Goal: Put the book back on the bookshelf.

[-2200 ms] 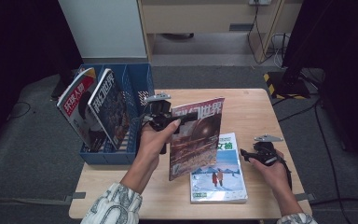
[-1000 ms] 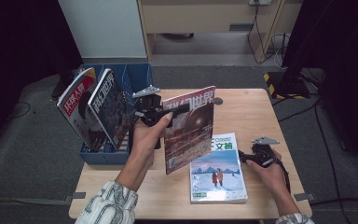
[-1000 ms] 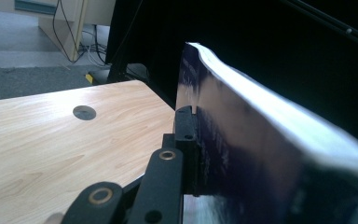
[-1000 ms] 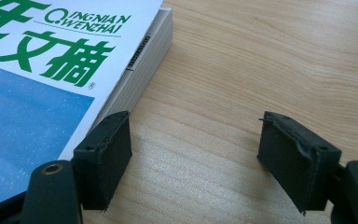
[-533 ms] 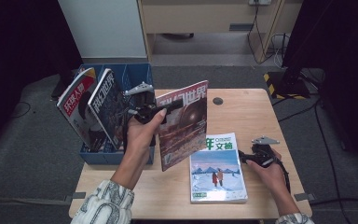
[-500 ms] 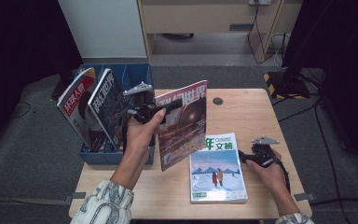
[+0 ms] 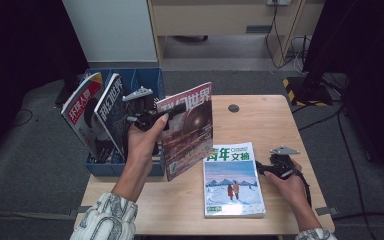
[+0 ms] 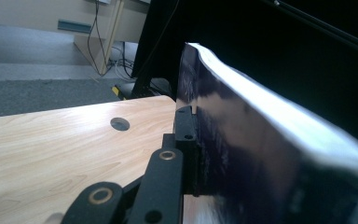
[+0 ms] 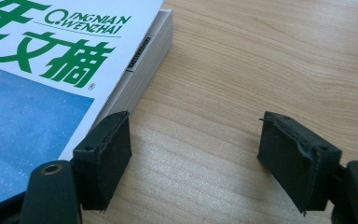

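My left hand-held gripper (image 7: 172, 111) clamps the red magazine (image 7: 187, 130) upright, the blue bin (image 7: 147, 82) just left; my right hand-held gripper (image 7: 260, 167) rests wide beside the flat magazine (image 7: 232, 182).

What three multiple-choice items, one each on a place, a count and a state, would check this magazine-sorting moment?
1. Where does the green-titled magazine lie?
A. flat on the table
B. in the bin
C. on the floor

2. How many magazines stand in the blue bin?
A. none
B. two
C. five

3. How does the left gripper stand?
A. open over the bin
B. shut on the red magazine
C. lying on the table

Key: 1 A, it lies face up on the wood. 2 B, two covers lean in the bin. 3 B, its jaws pinch the upright magazine's edge.
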